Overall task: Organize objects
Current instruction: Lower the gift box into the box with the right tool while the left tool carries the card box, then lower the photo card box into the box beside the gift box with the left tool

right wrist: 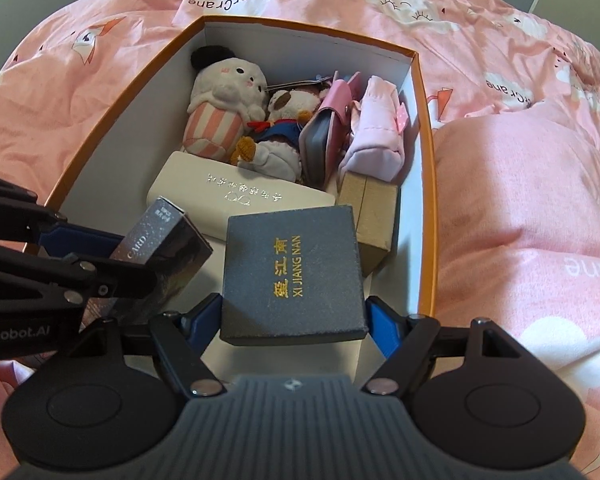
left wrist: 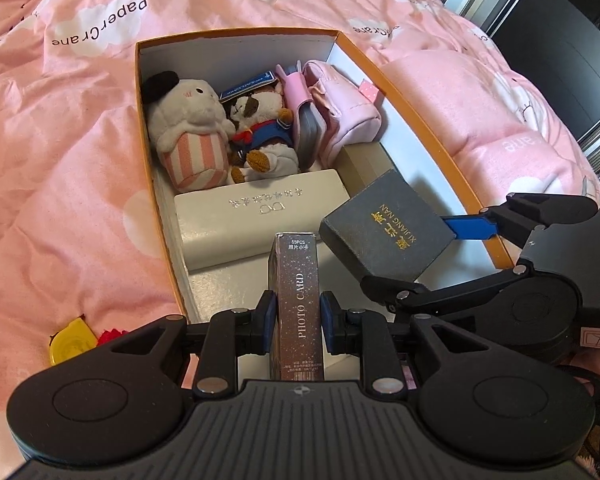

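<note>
An open orange-rimmed box (left wrist: 236, 34) (right wrist: 428, 160) lies on a pink bed. My left gripper (left wrist: 298, 312) (right wrist: 112, 258) is shut on a tall glittery "PHOTO CARD" box (left wrist: 298, 280) (right wrist: 160, 240) and holds it upright over the near end of the orange box. Right of it, my right gripper (right wrist: 294, 316) (left wrist: 420, 256) is shut, jaws wide, on a dark grey square "XI JIANG NAN" box (right wrist: 294, 268) (left wrist: 388, 224), held tilted above the orange box's floor. The two held boxes hang close together without touching.
The far part of the orange box holds a white long case (left wrist: 256, 216), two plush toys (left wrist: 192, 128), a pink pouch (left wrist: 348, 112), a pink wallet and a brown carton (right wrist: 374, 212). A yellow item (left wrist: 70, 340) lies on the duvet at the left. Dark furniture (left wrist: 560, 60) stands at the right.
</note>
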A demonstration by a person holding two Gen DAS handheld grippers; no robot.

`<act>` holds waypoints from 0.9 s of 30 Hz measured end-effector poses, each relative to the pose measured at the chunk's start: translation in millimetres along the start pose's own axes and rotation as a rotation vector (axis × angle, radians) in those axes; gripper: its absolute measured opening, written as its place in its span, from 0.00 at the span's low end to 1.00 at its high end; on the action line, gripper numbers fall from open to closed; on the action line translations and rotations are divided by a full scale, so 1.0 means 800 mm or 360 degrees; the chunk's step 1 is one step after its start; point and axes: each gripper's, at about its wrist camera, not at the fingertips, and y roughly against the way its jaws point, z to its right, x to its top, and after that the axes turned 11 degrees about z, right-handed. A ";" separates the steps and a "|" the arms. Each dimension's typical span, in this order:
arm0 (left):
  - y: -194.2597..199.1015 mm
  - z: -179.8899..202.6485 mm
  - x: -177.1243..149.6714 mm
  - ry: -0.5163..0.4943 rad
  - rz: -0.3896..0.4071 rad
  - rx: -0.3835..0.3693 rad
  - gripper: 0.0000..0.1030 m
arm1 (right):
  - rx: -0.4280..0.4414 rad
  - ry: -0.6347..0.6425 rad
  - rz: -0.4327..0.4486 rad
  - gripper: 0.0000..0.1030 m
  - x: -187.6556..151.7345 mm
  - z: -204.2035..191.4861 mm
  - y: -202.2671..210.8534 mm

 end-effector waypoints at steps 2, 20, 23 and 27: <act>0.000 0.001 0.000 -0.0018 -0.0006 0.0021 0.26 | -0.0001 -0.0002 0.0000 0.75 0.000 0.000 0.000; 0.016 -0.022 0.011 -0.0252 0.0044 -0.0174 0.28 | 0.0034 -0.0049 0.0008 0.75 0.002 0.006 0.001; 0.019 -0.030 0.025 -0.0357 -0.0015 -0.0267 0.28 | 0.0035 -0.0047 0.0009 0.75 0.002 0.006 0.001; 0.014 -0.029 0.038 -0.0516 -0.0104 -0.0360 0.28 | 0.0043 -0.0050 0.0016 0.75 0.004 0.006 0.002</act>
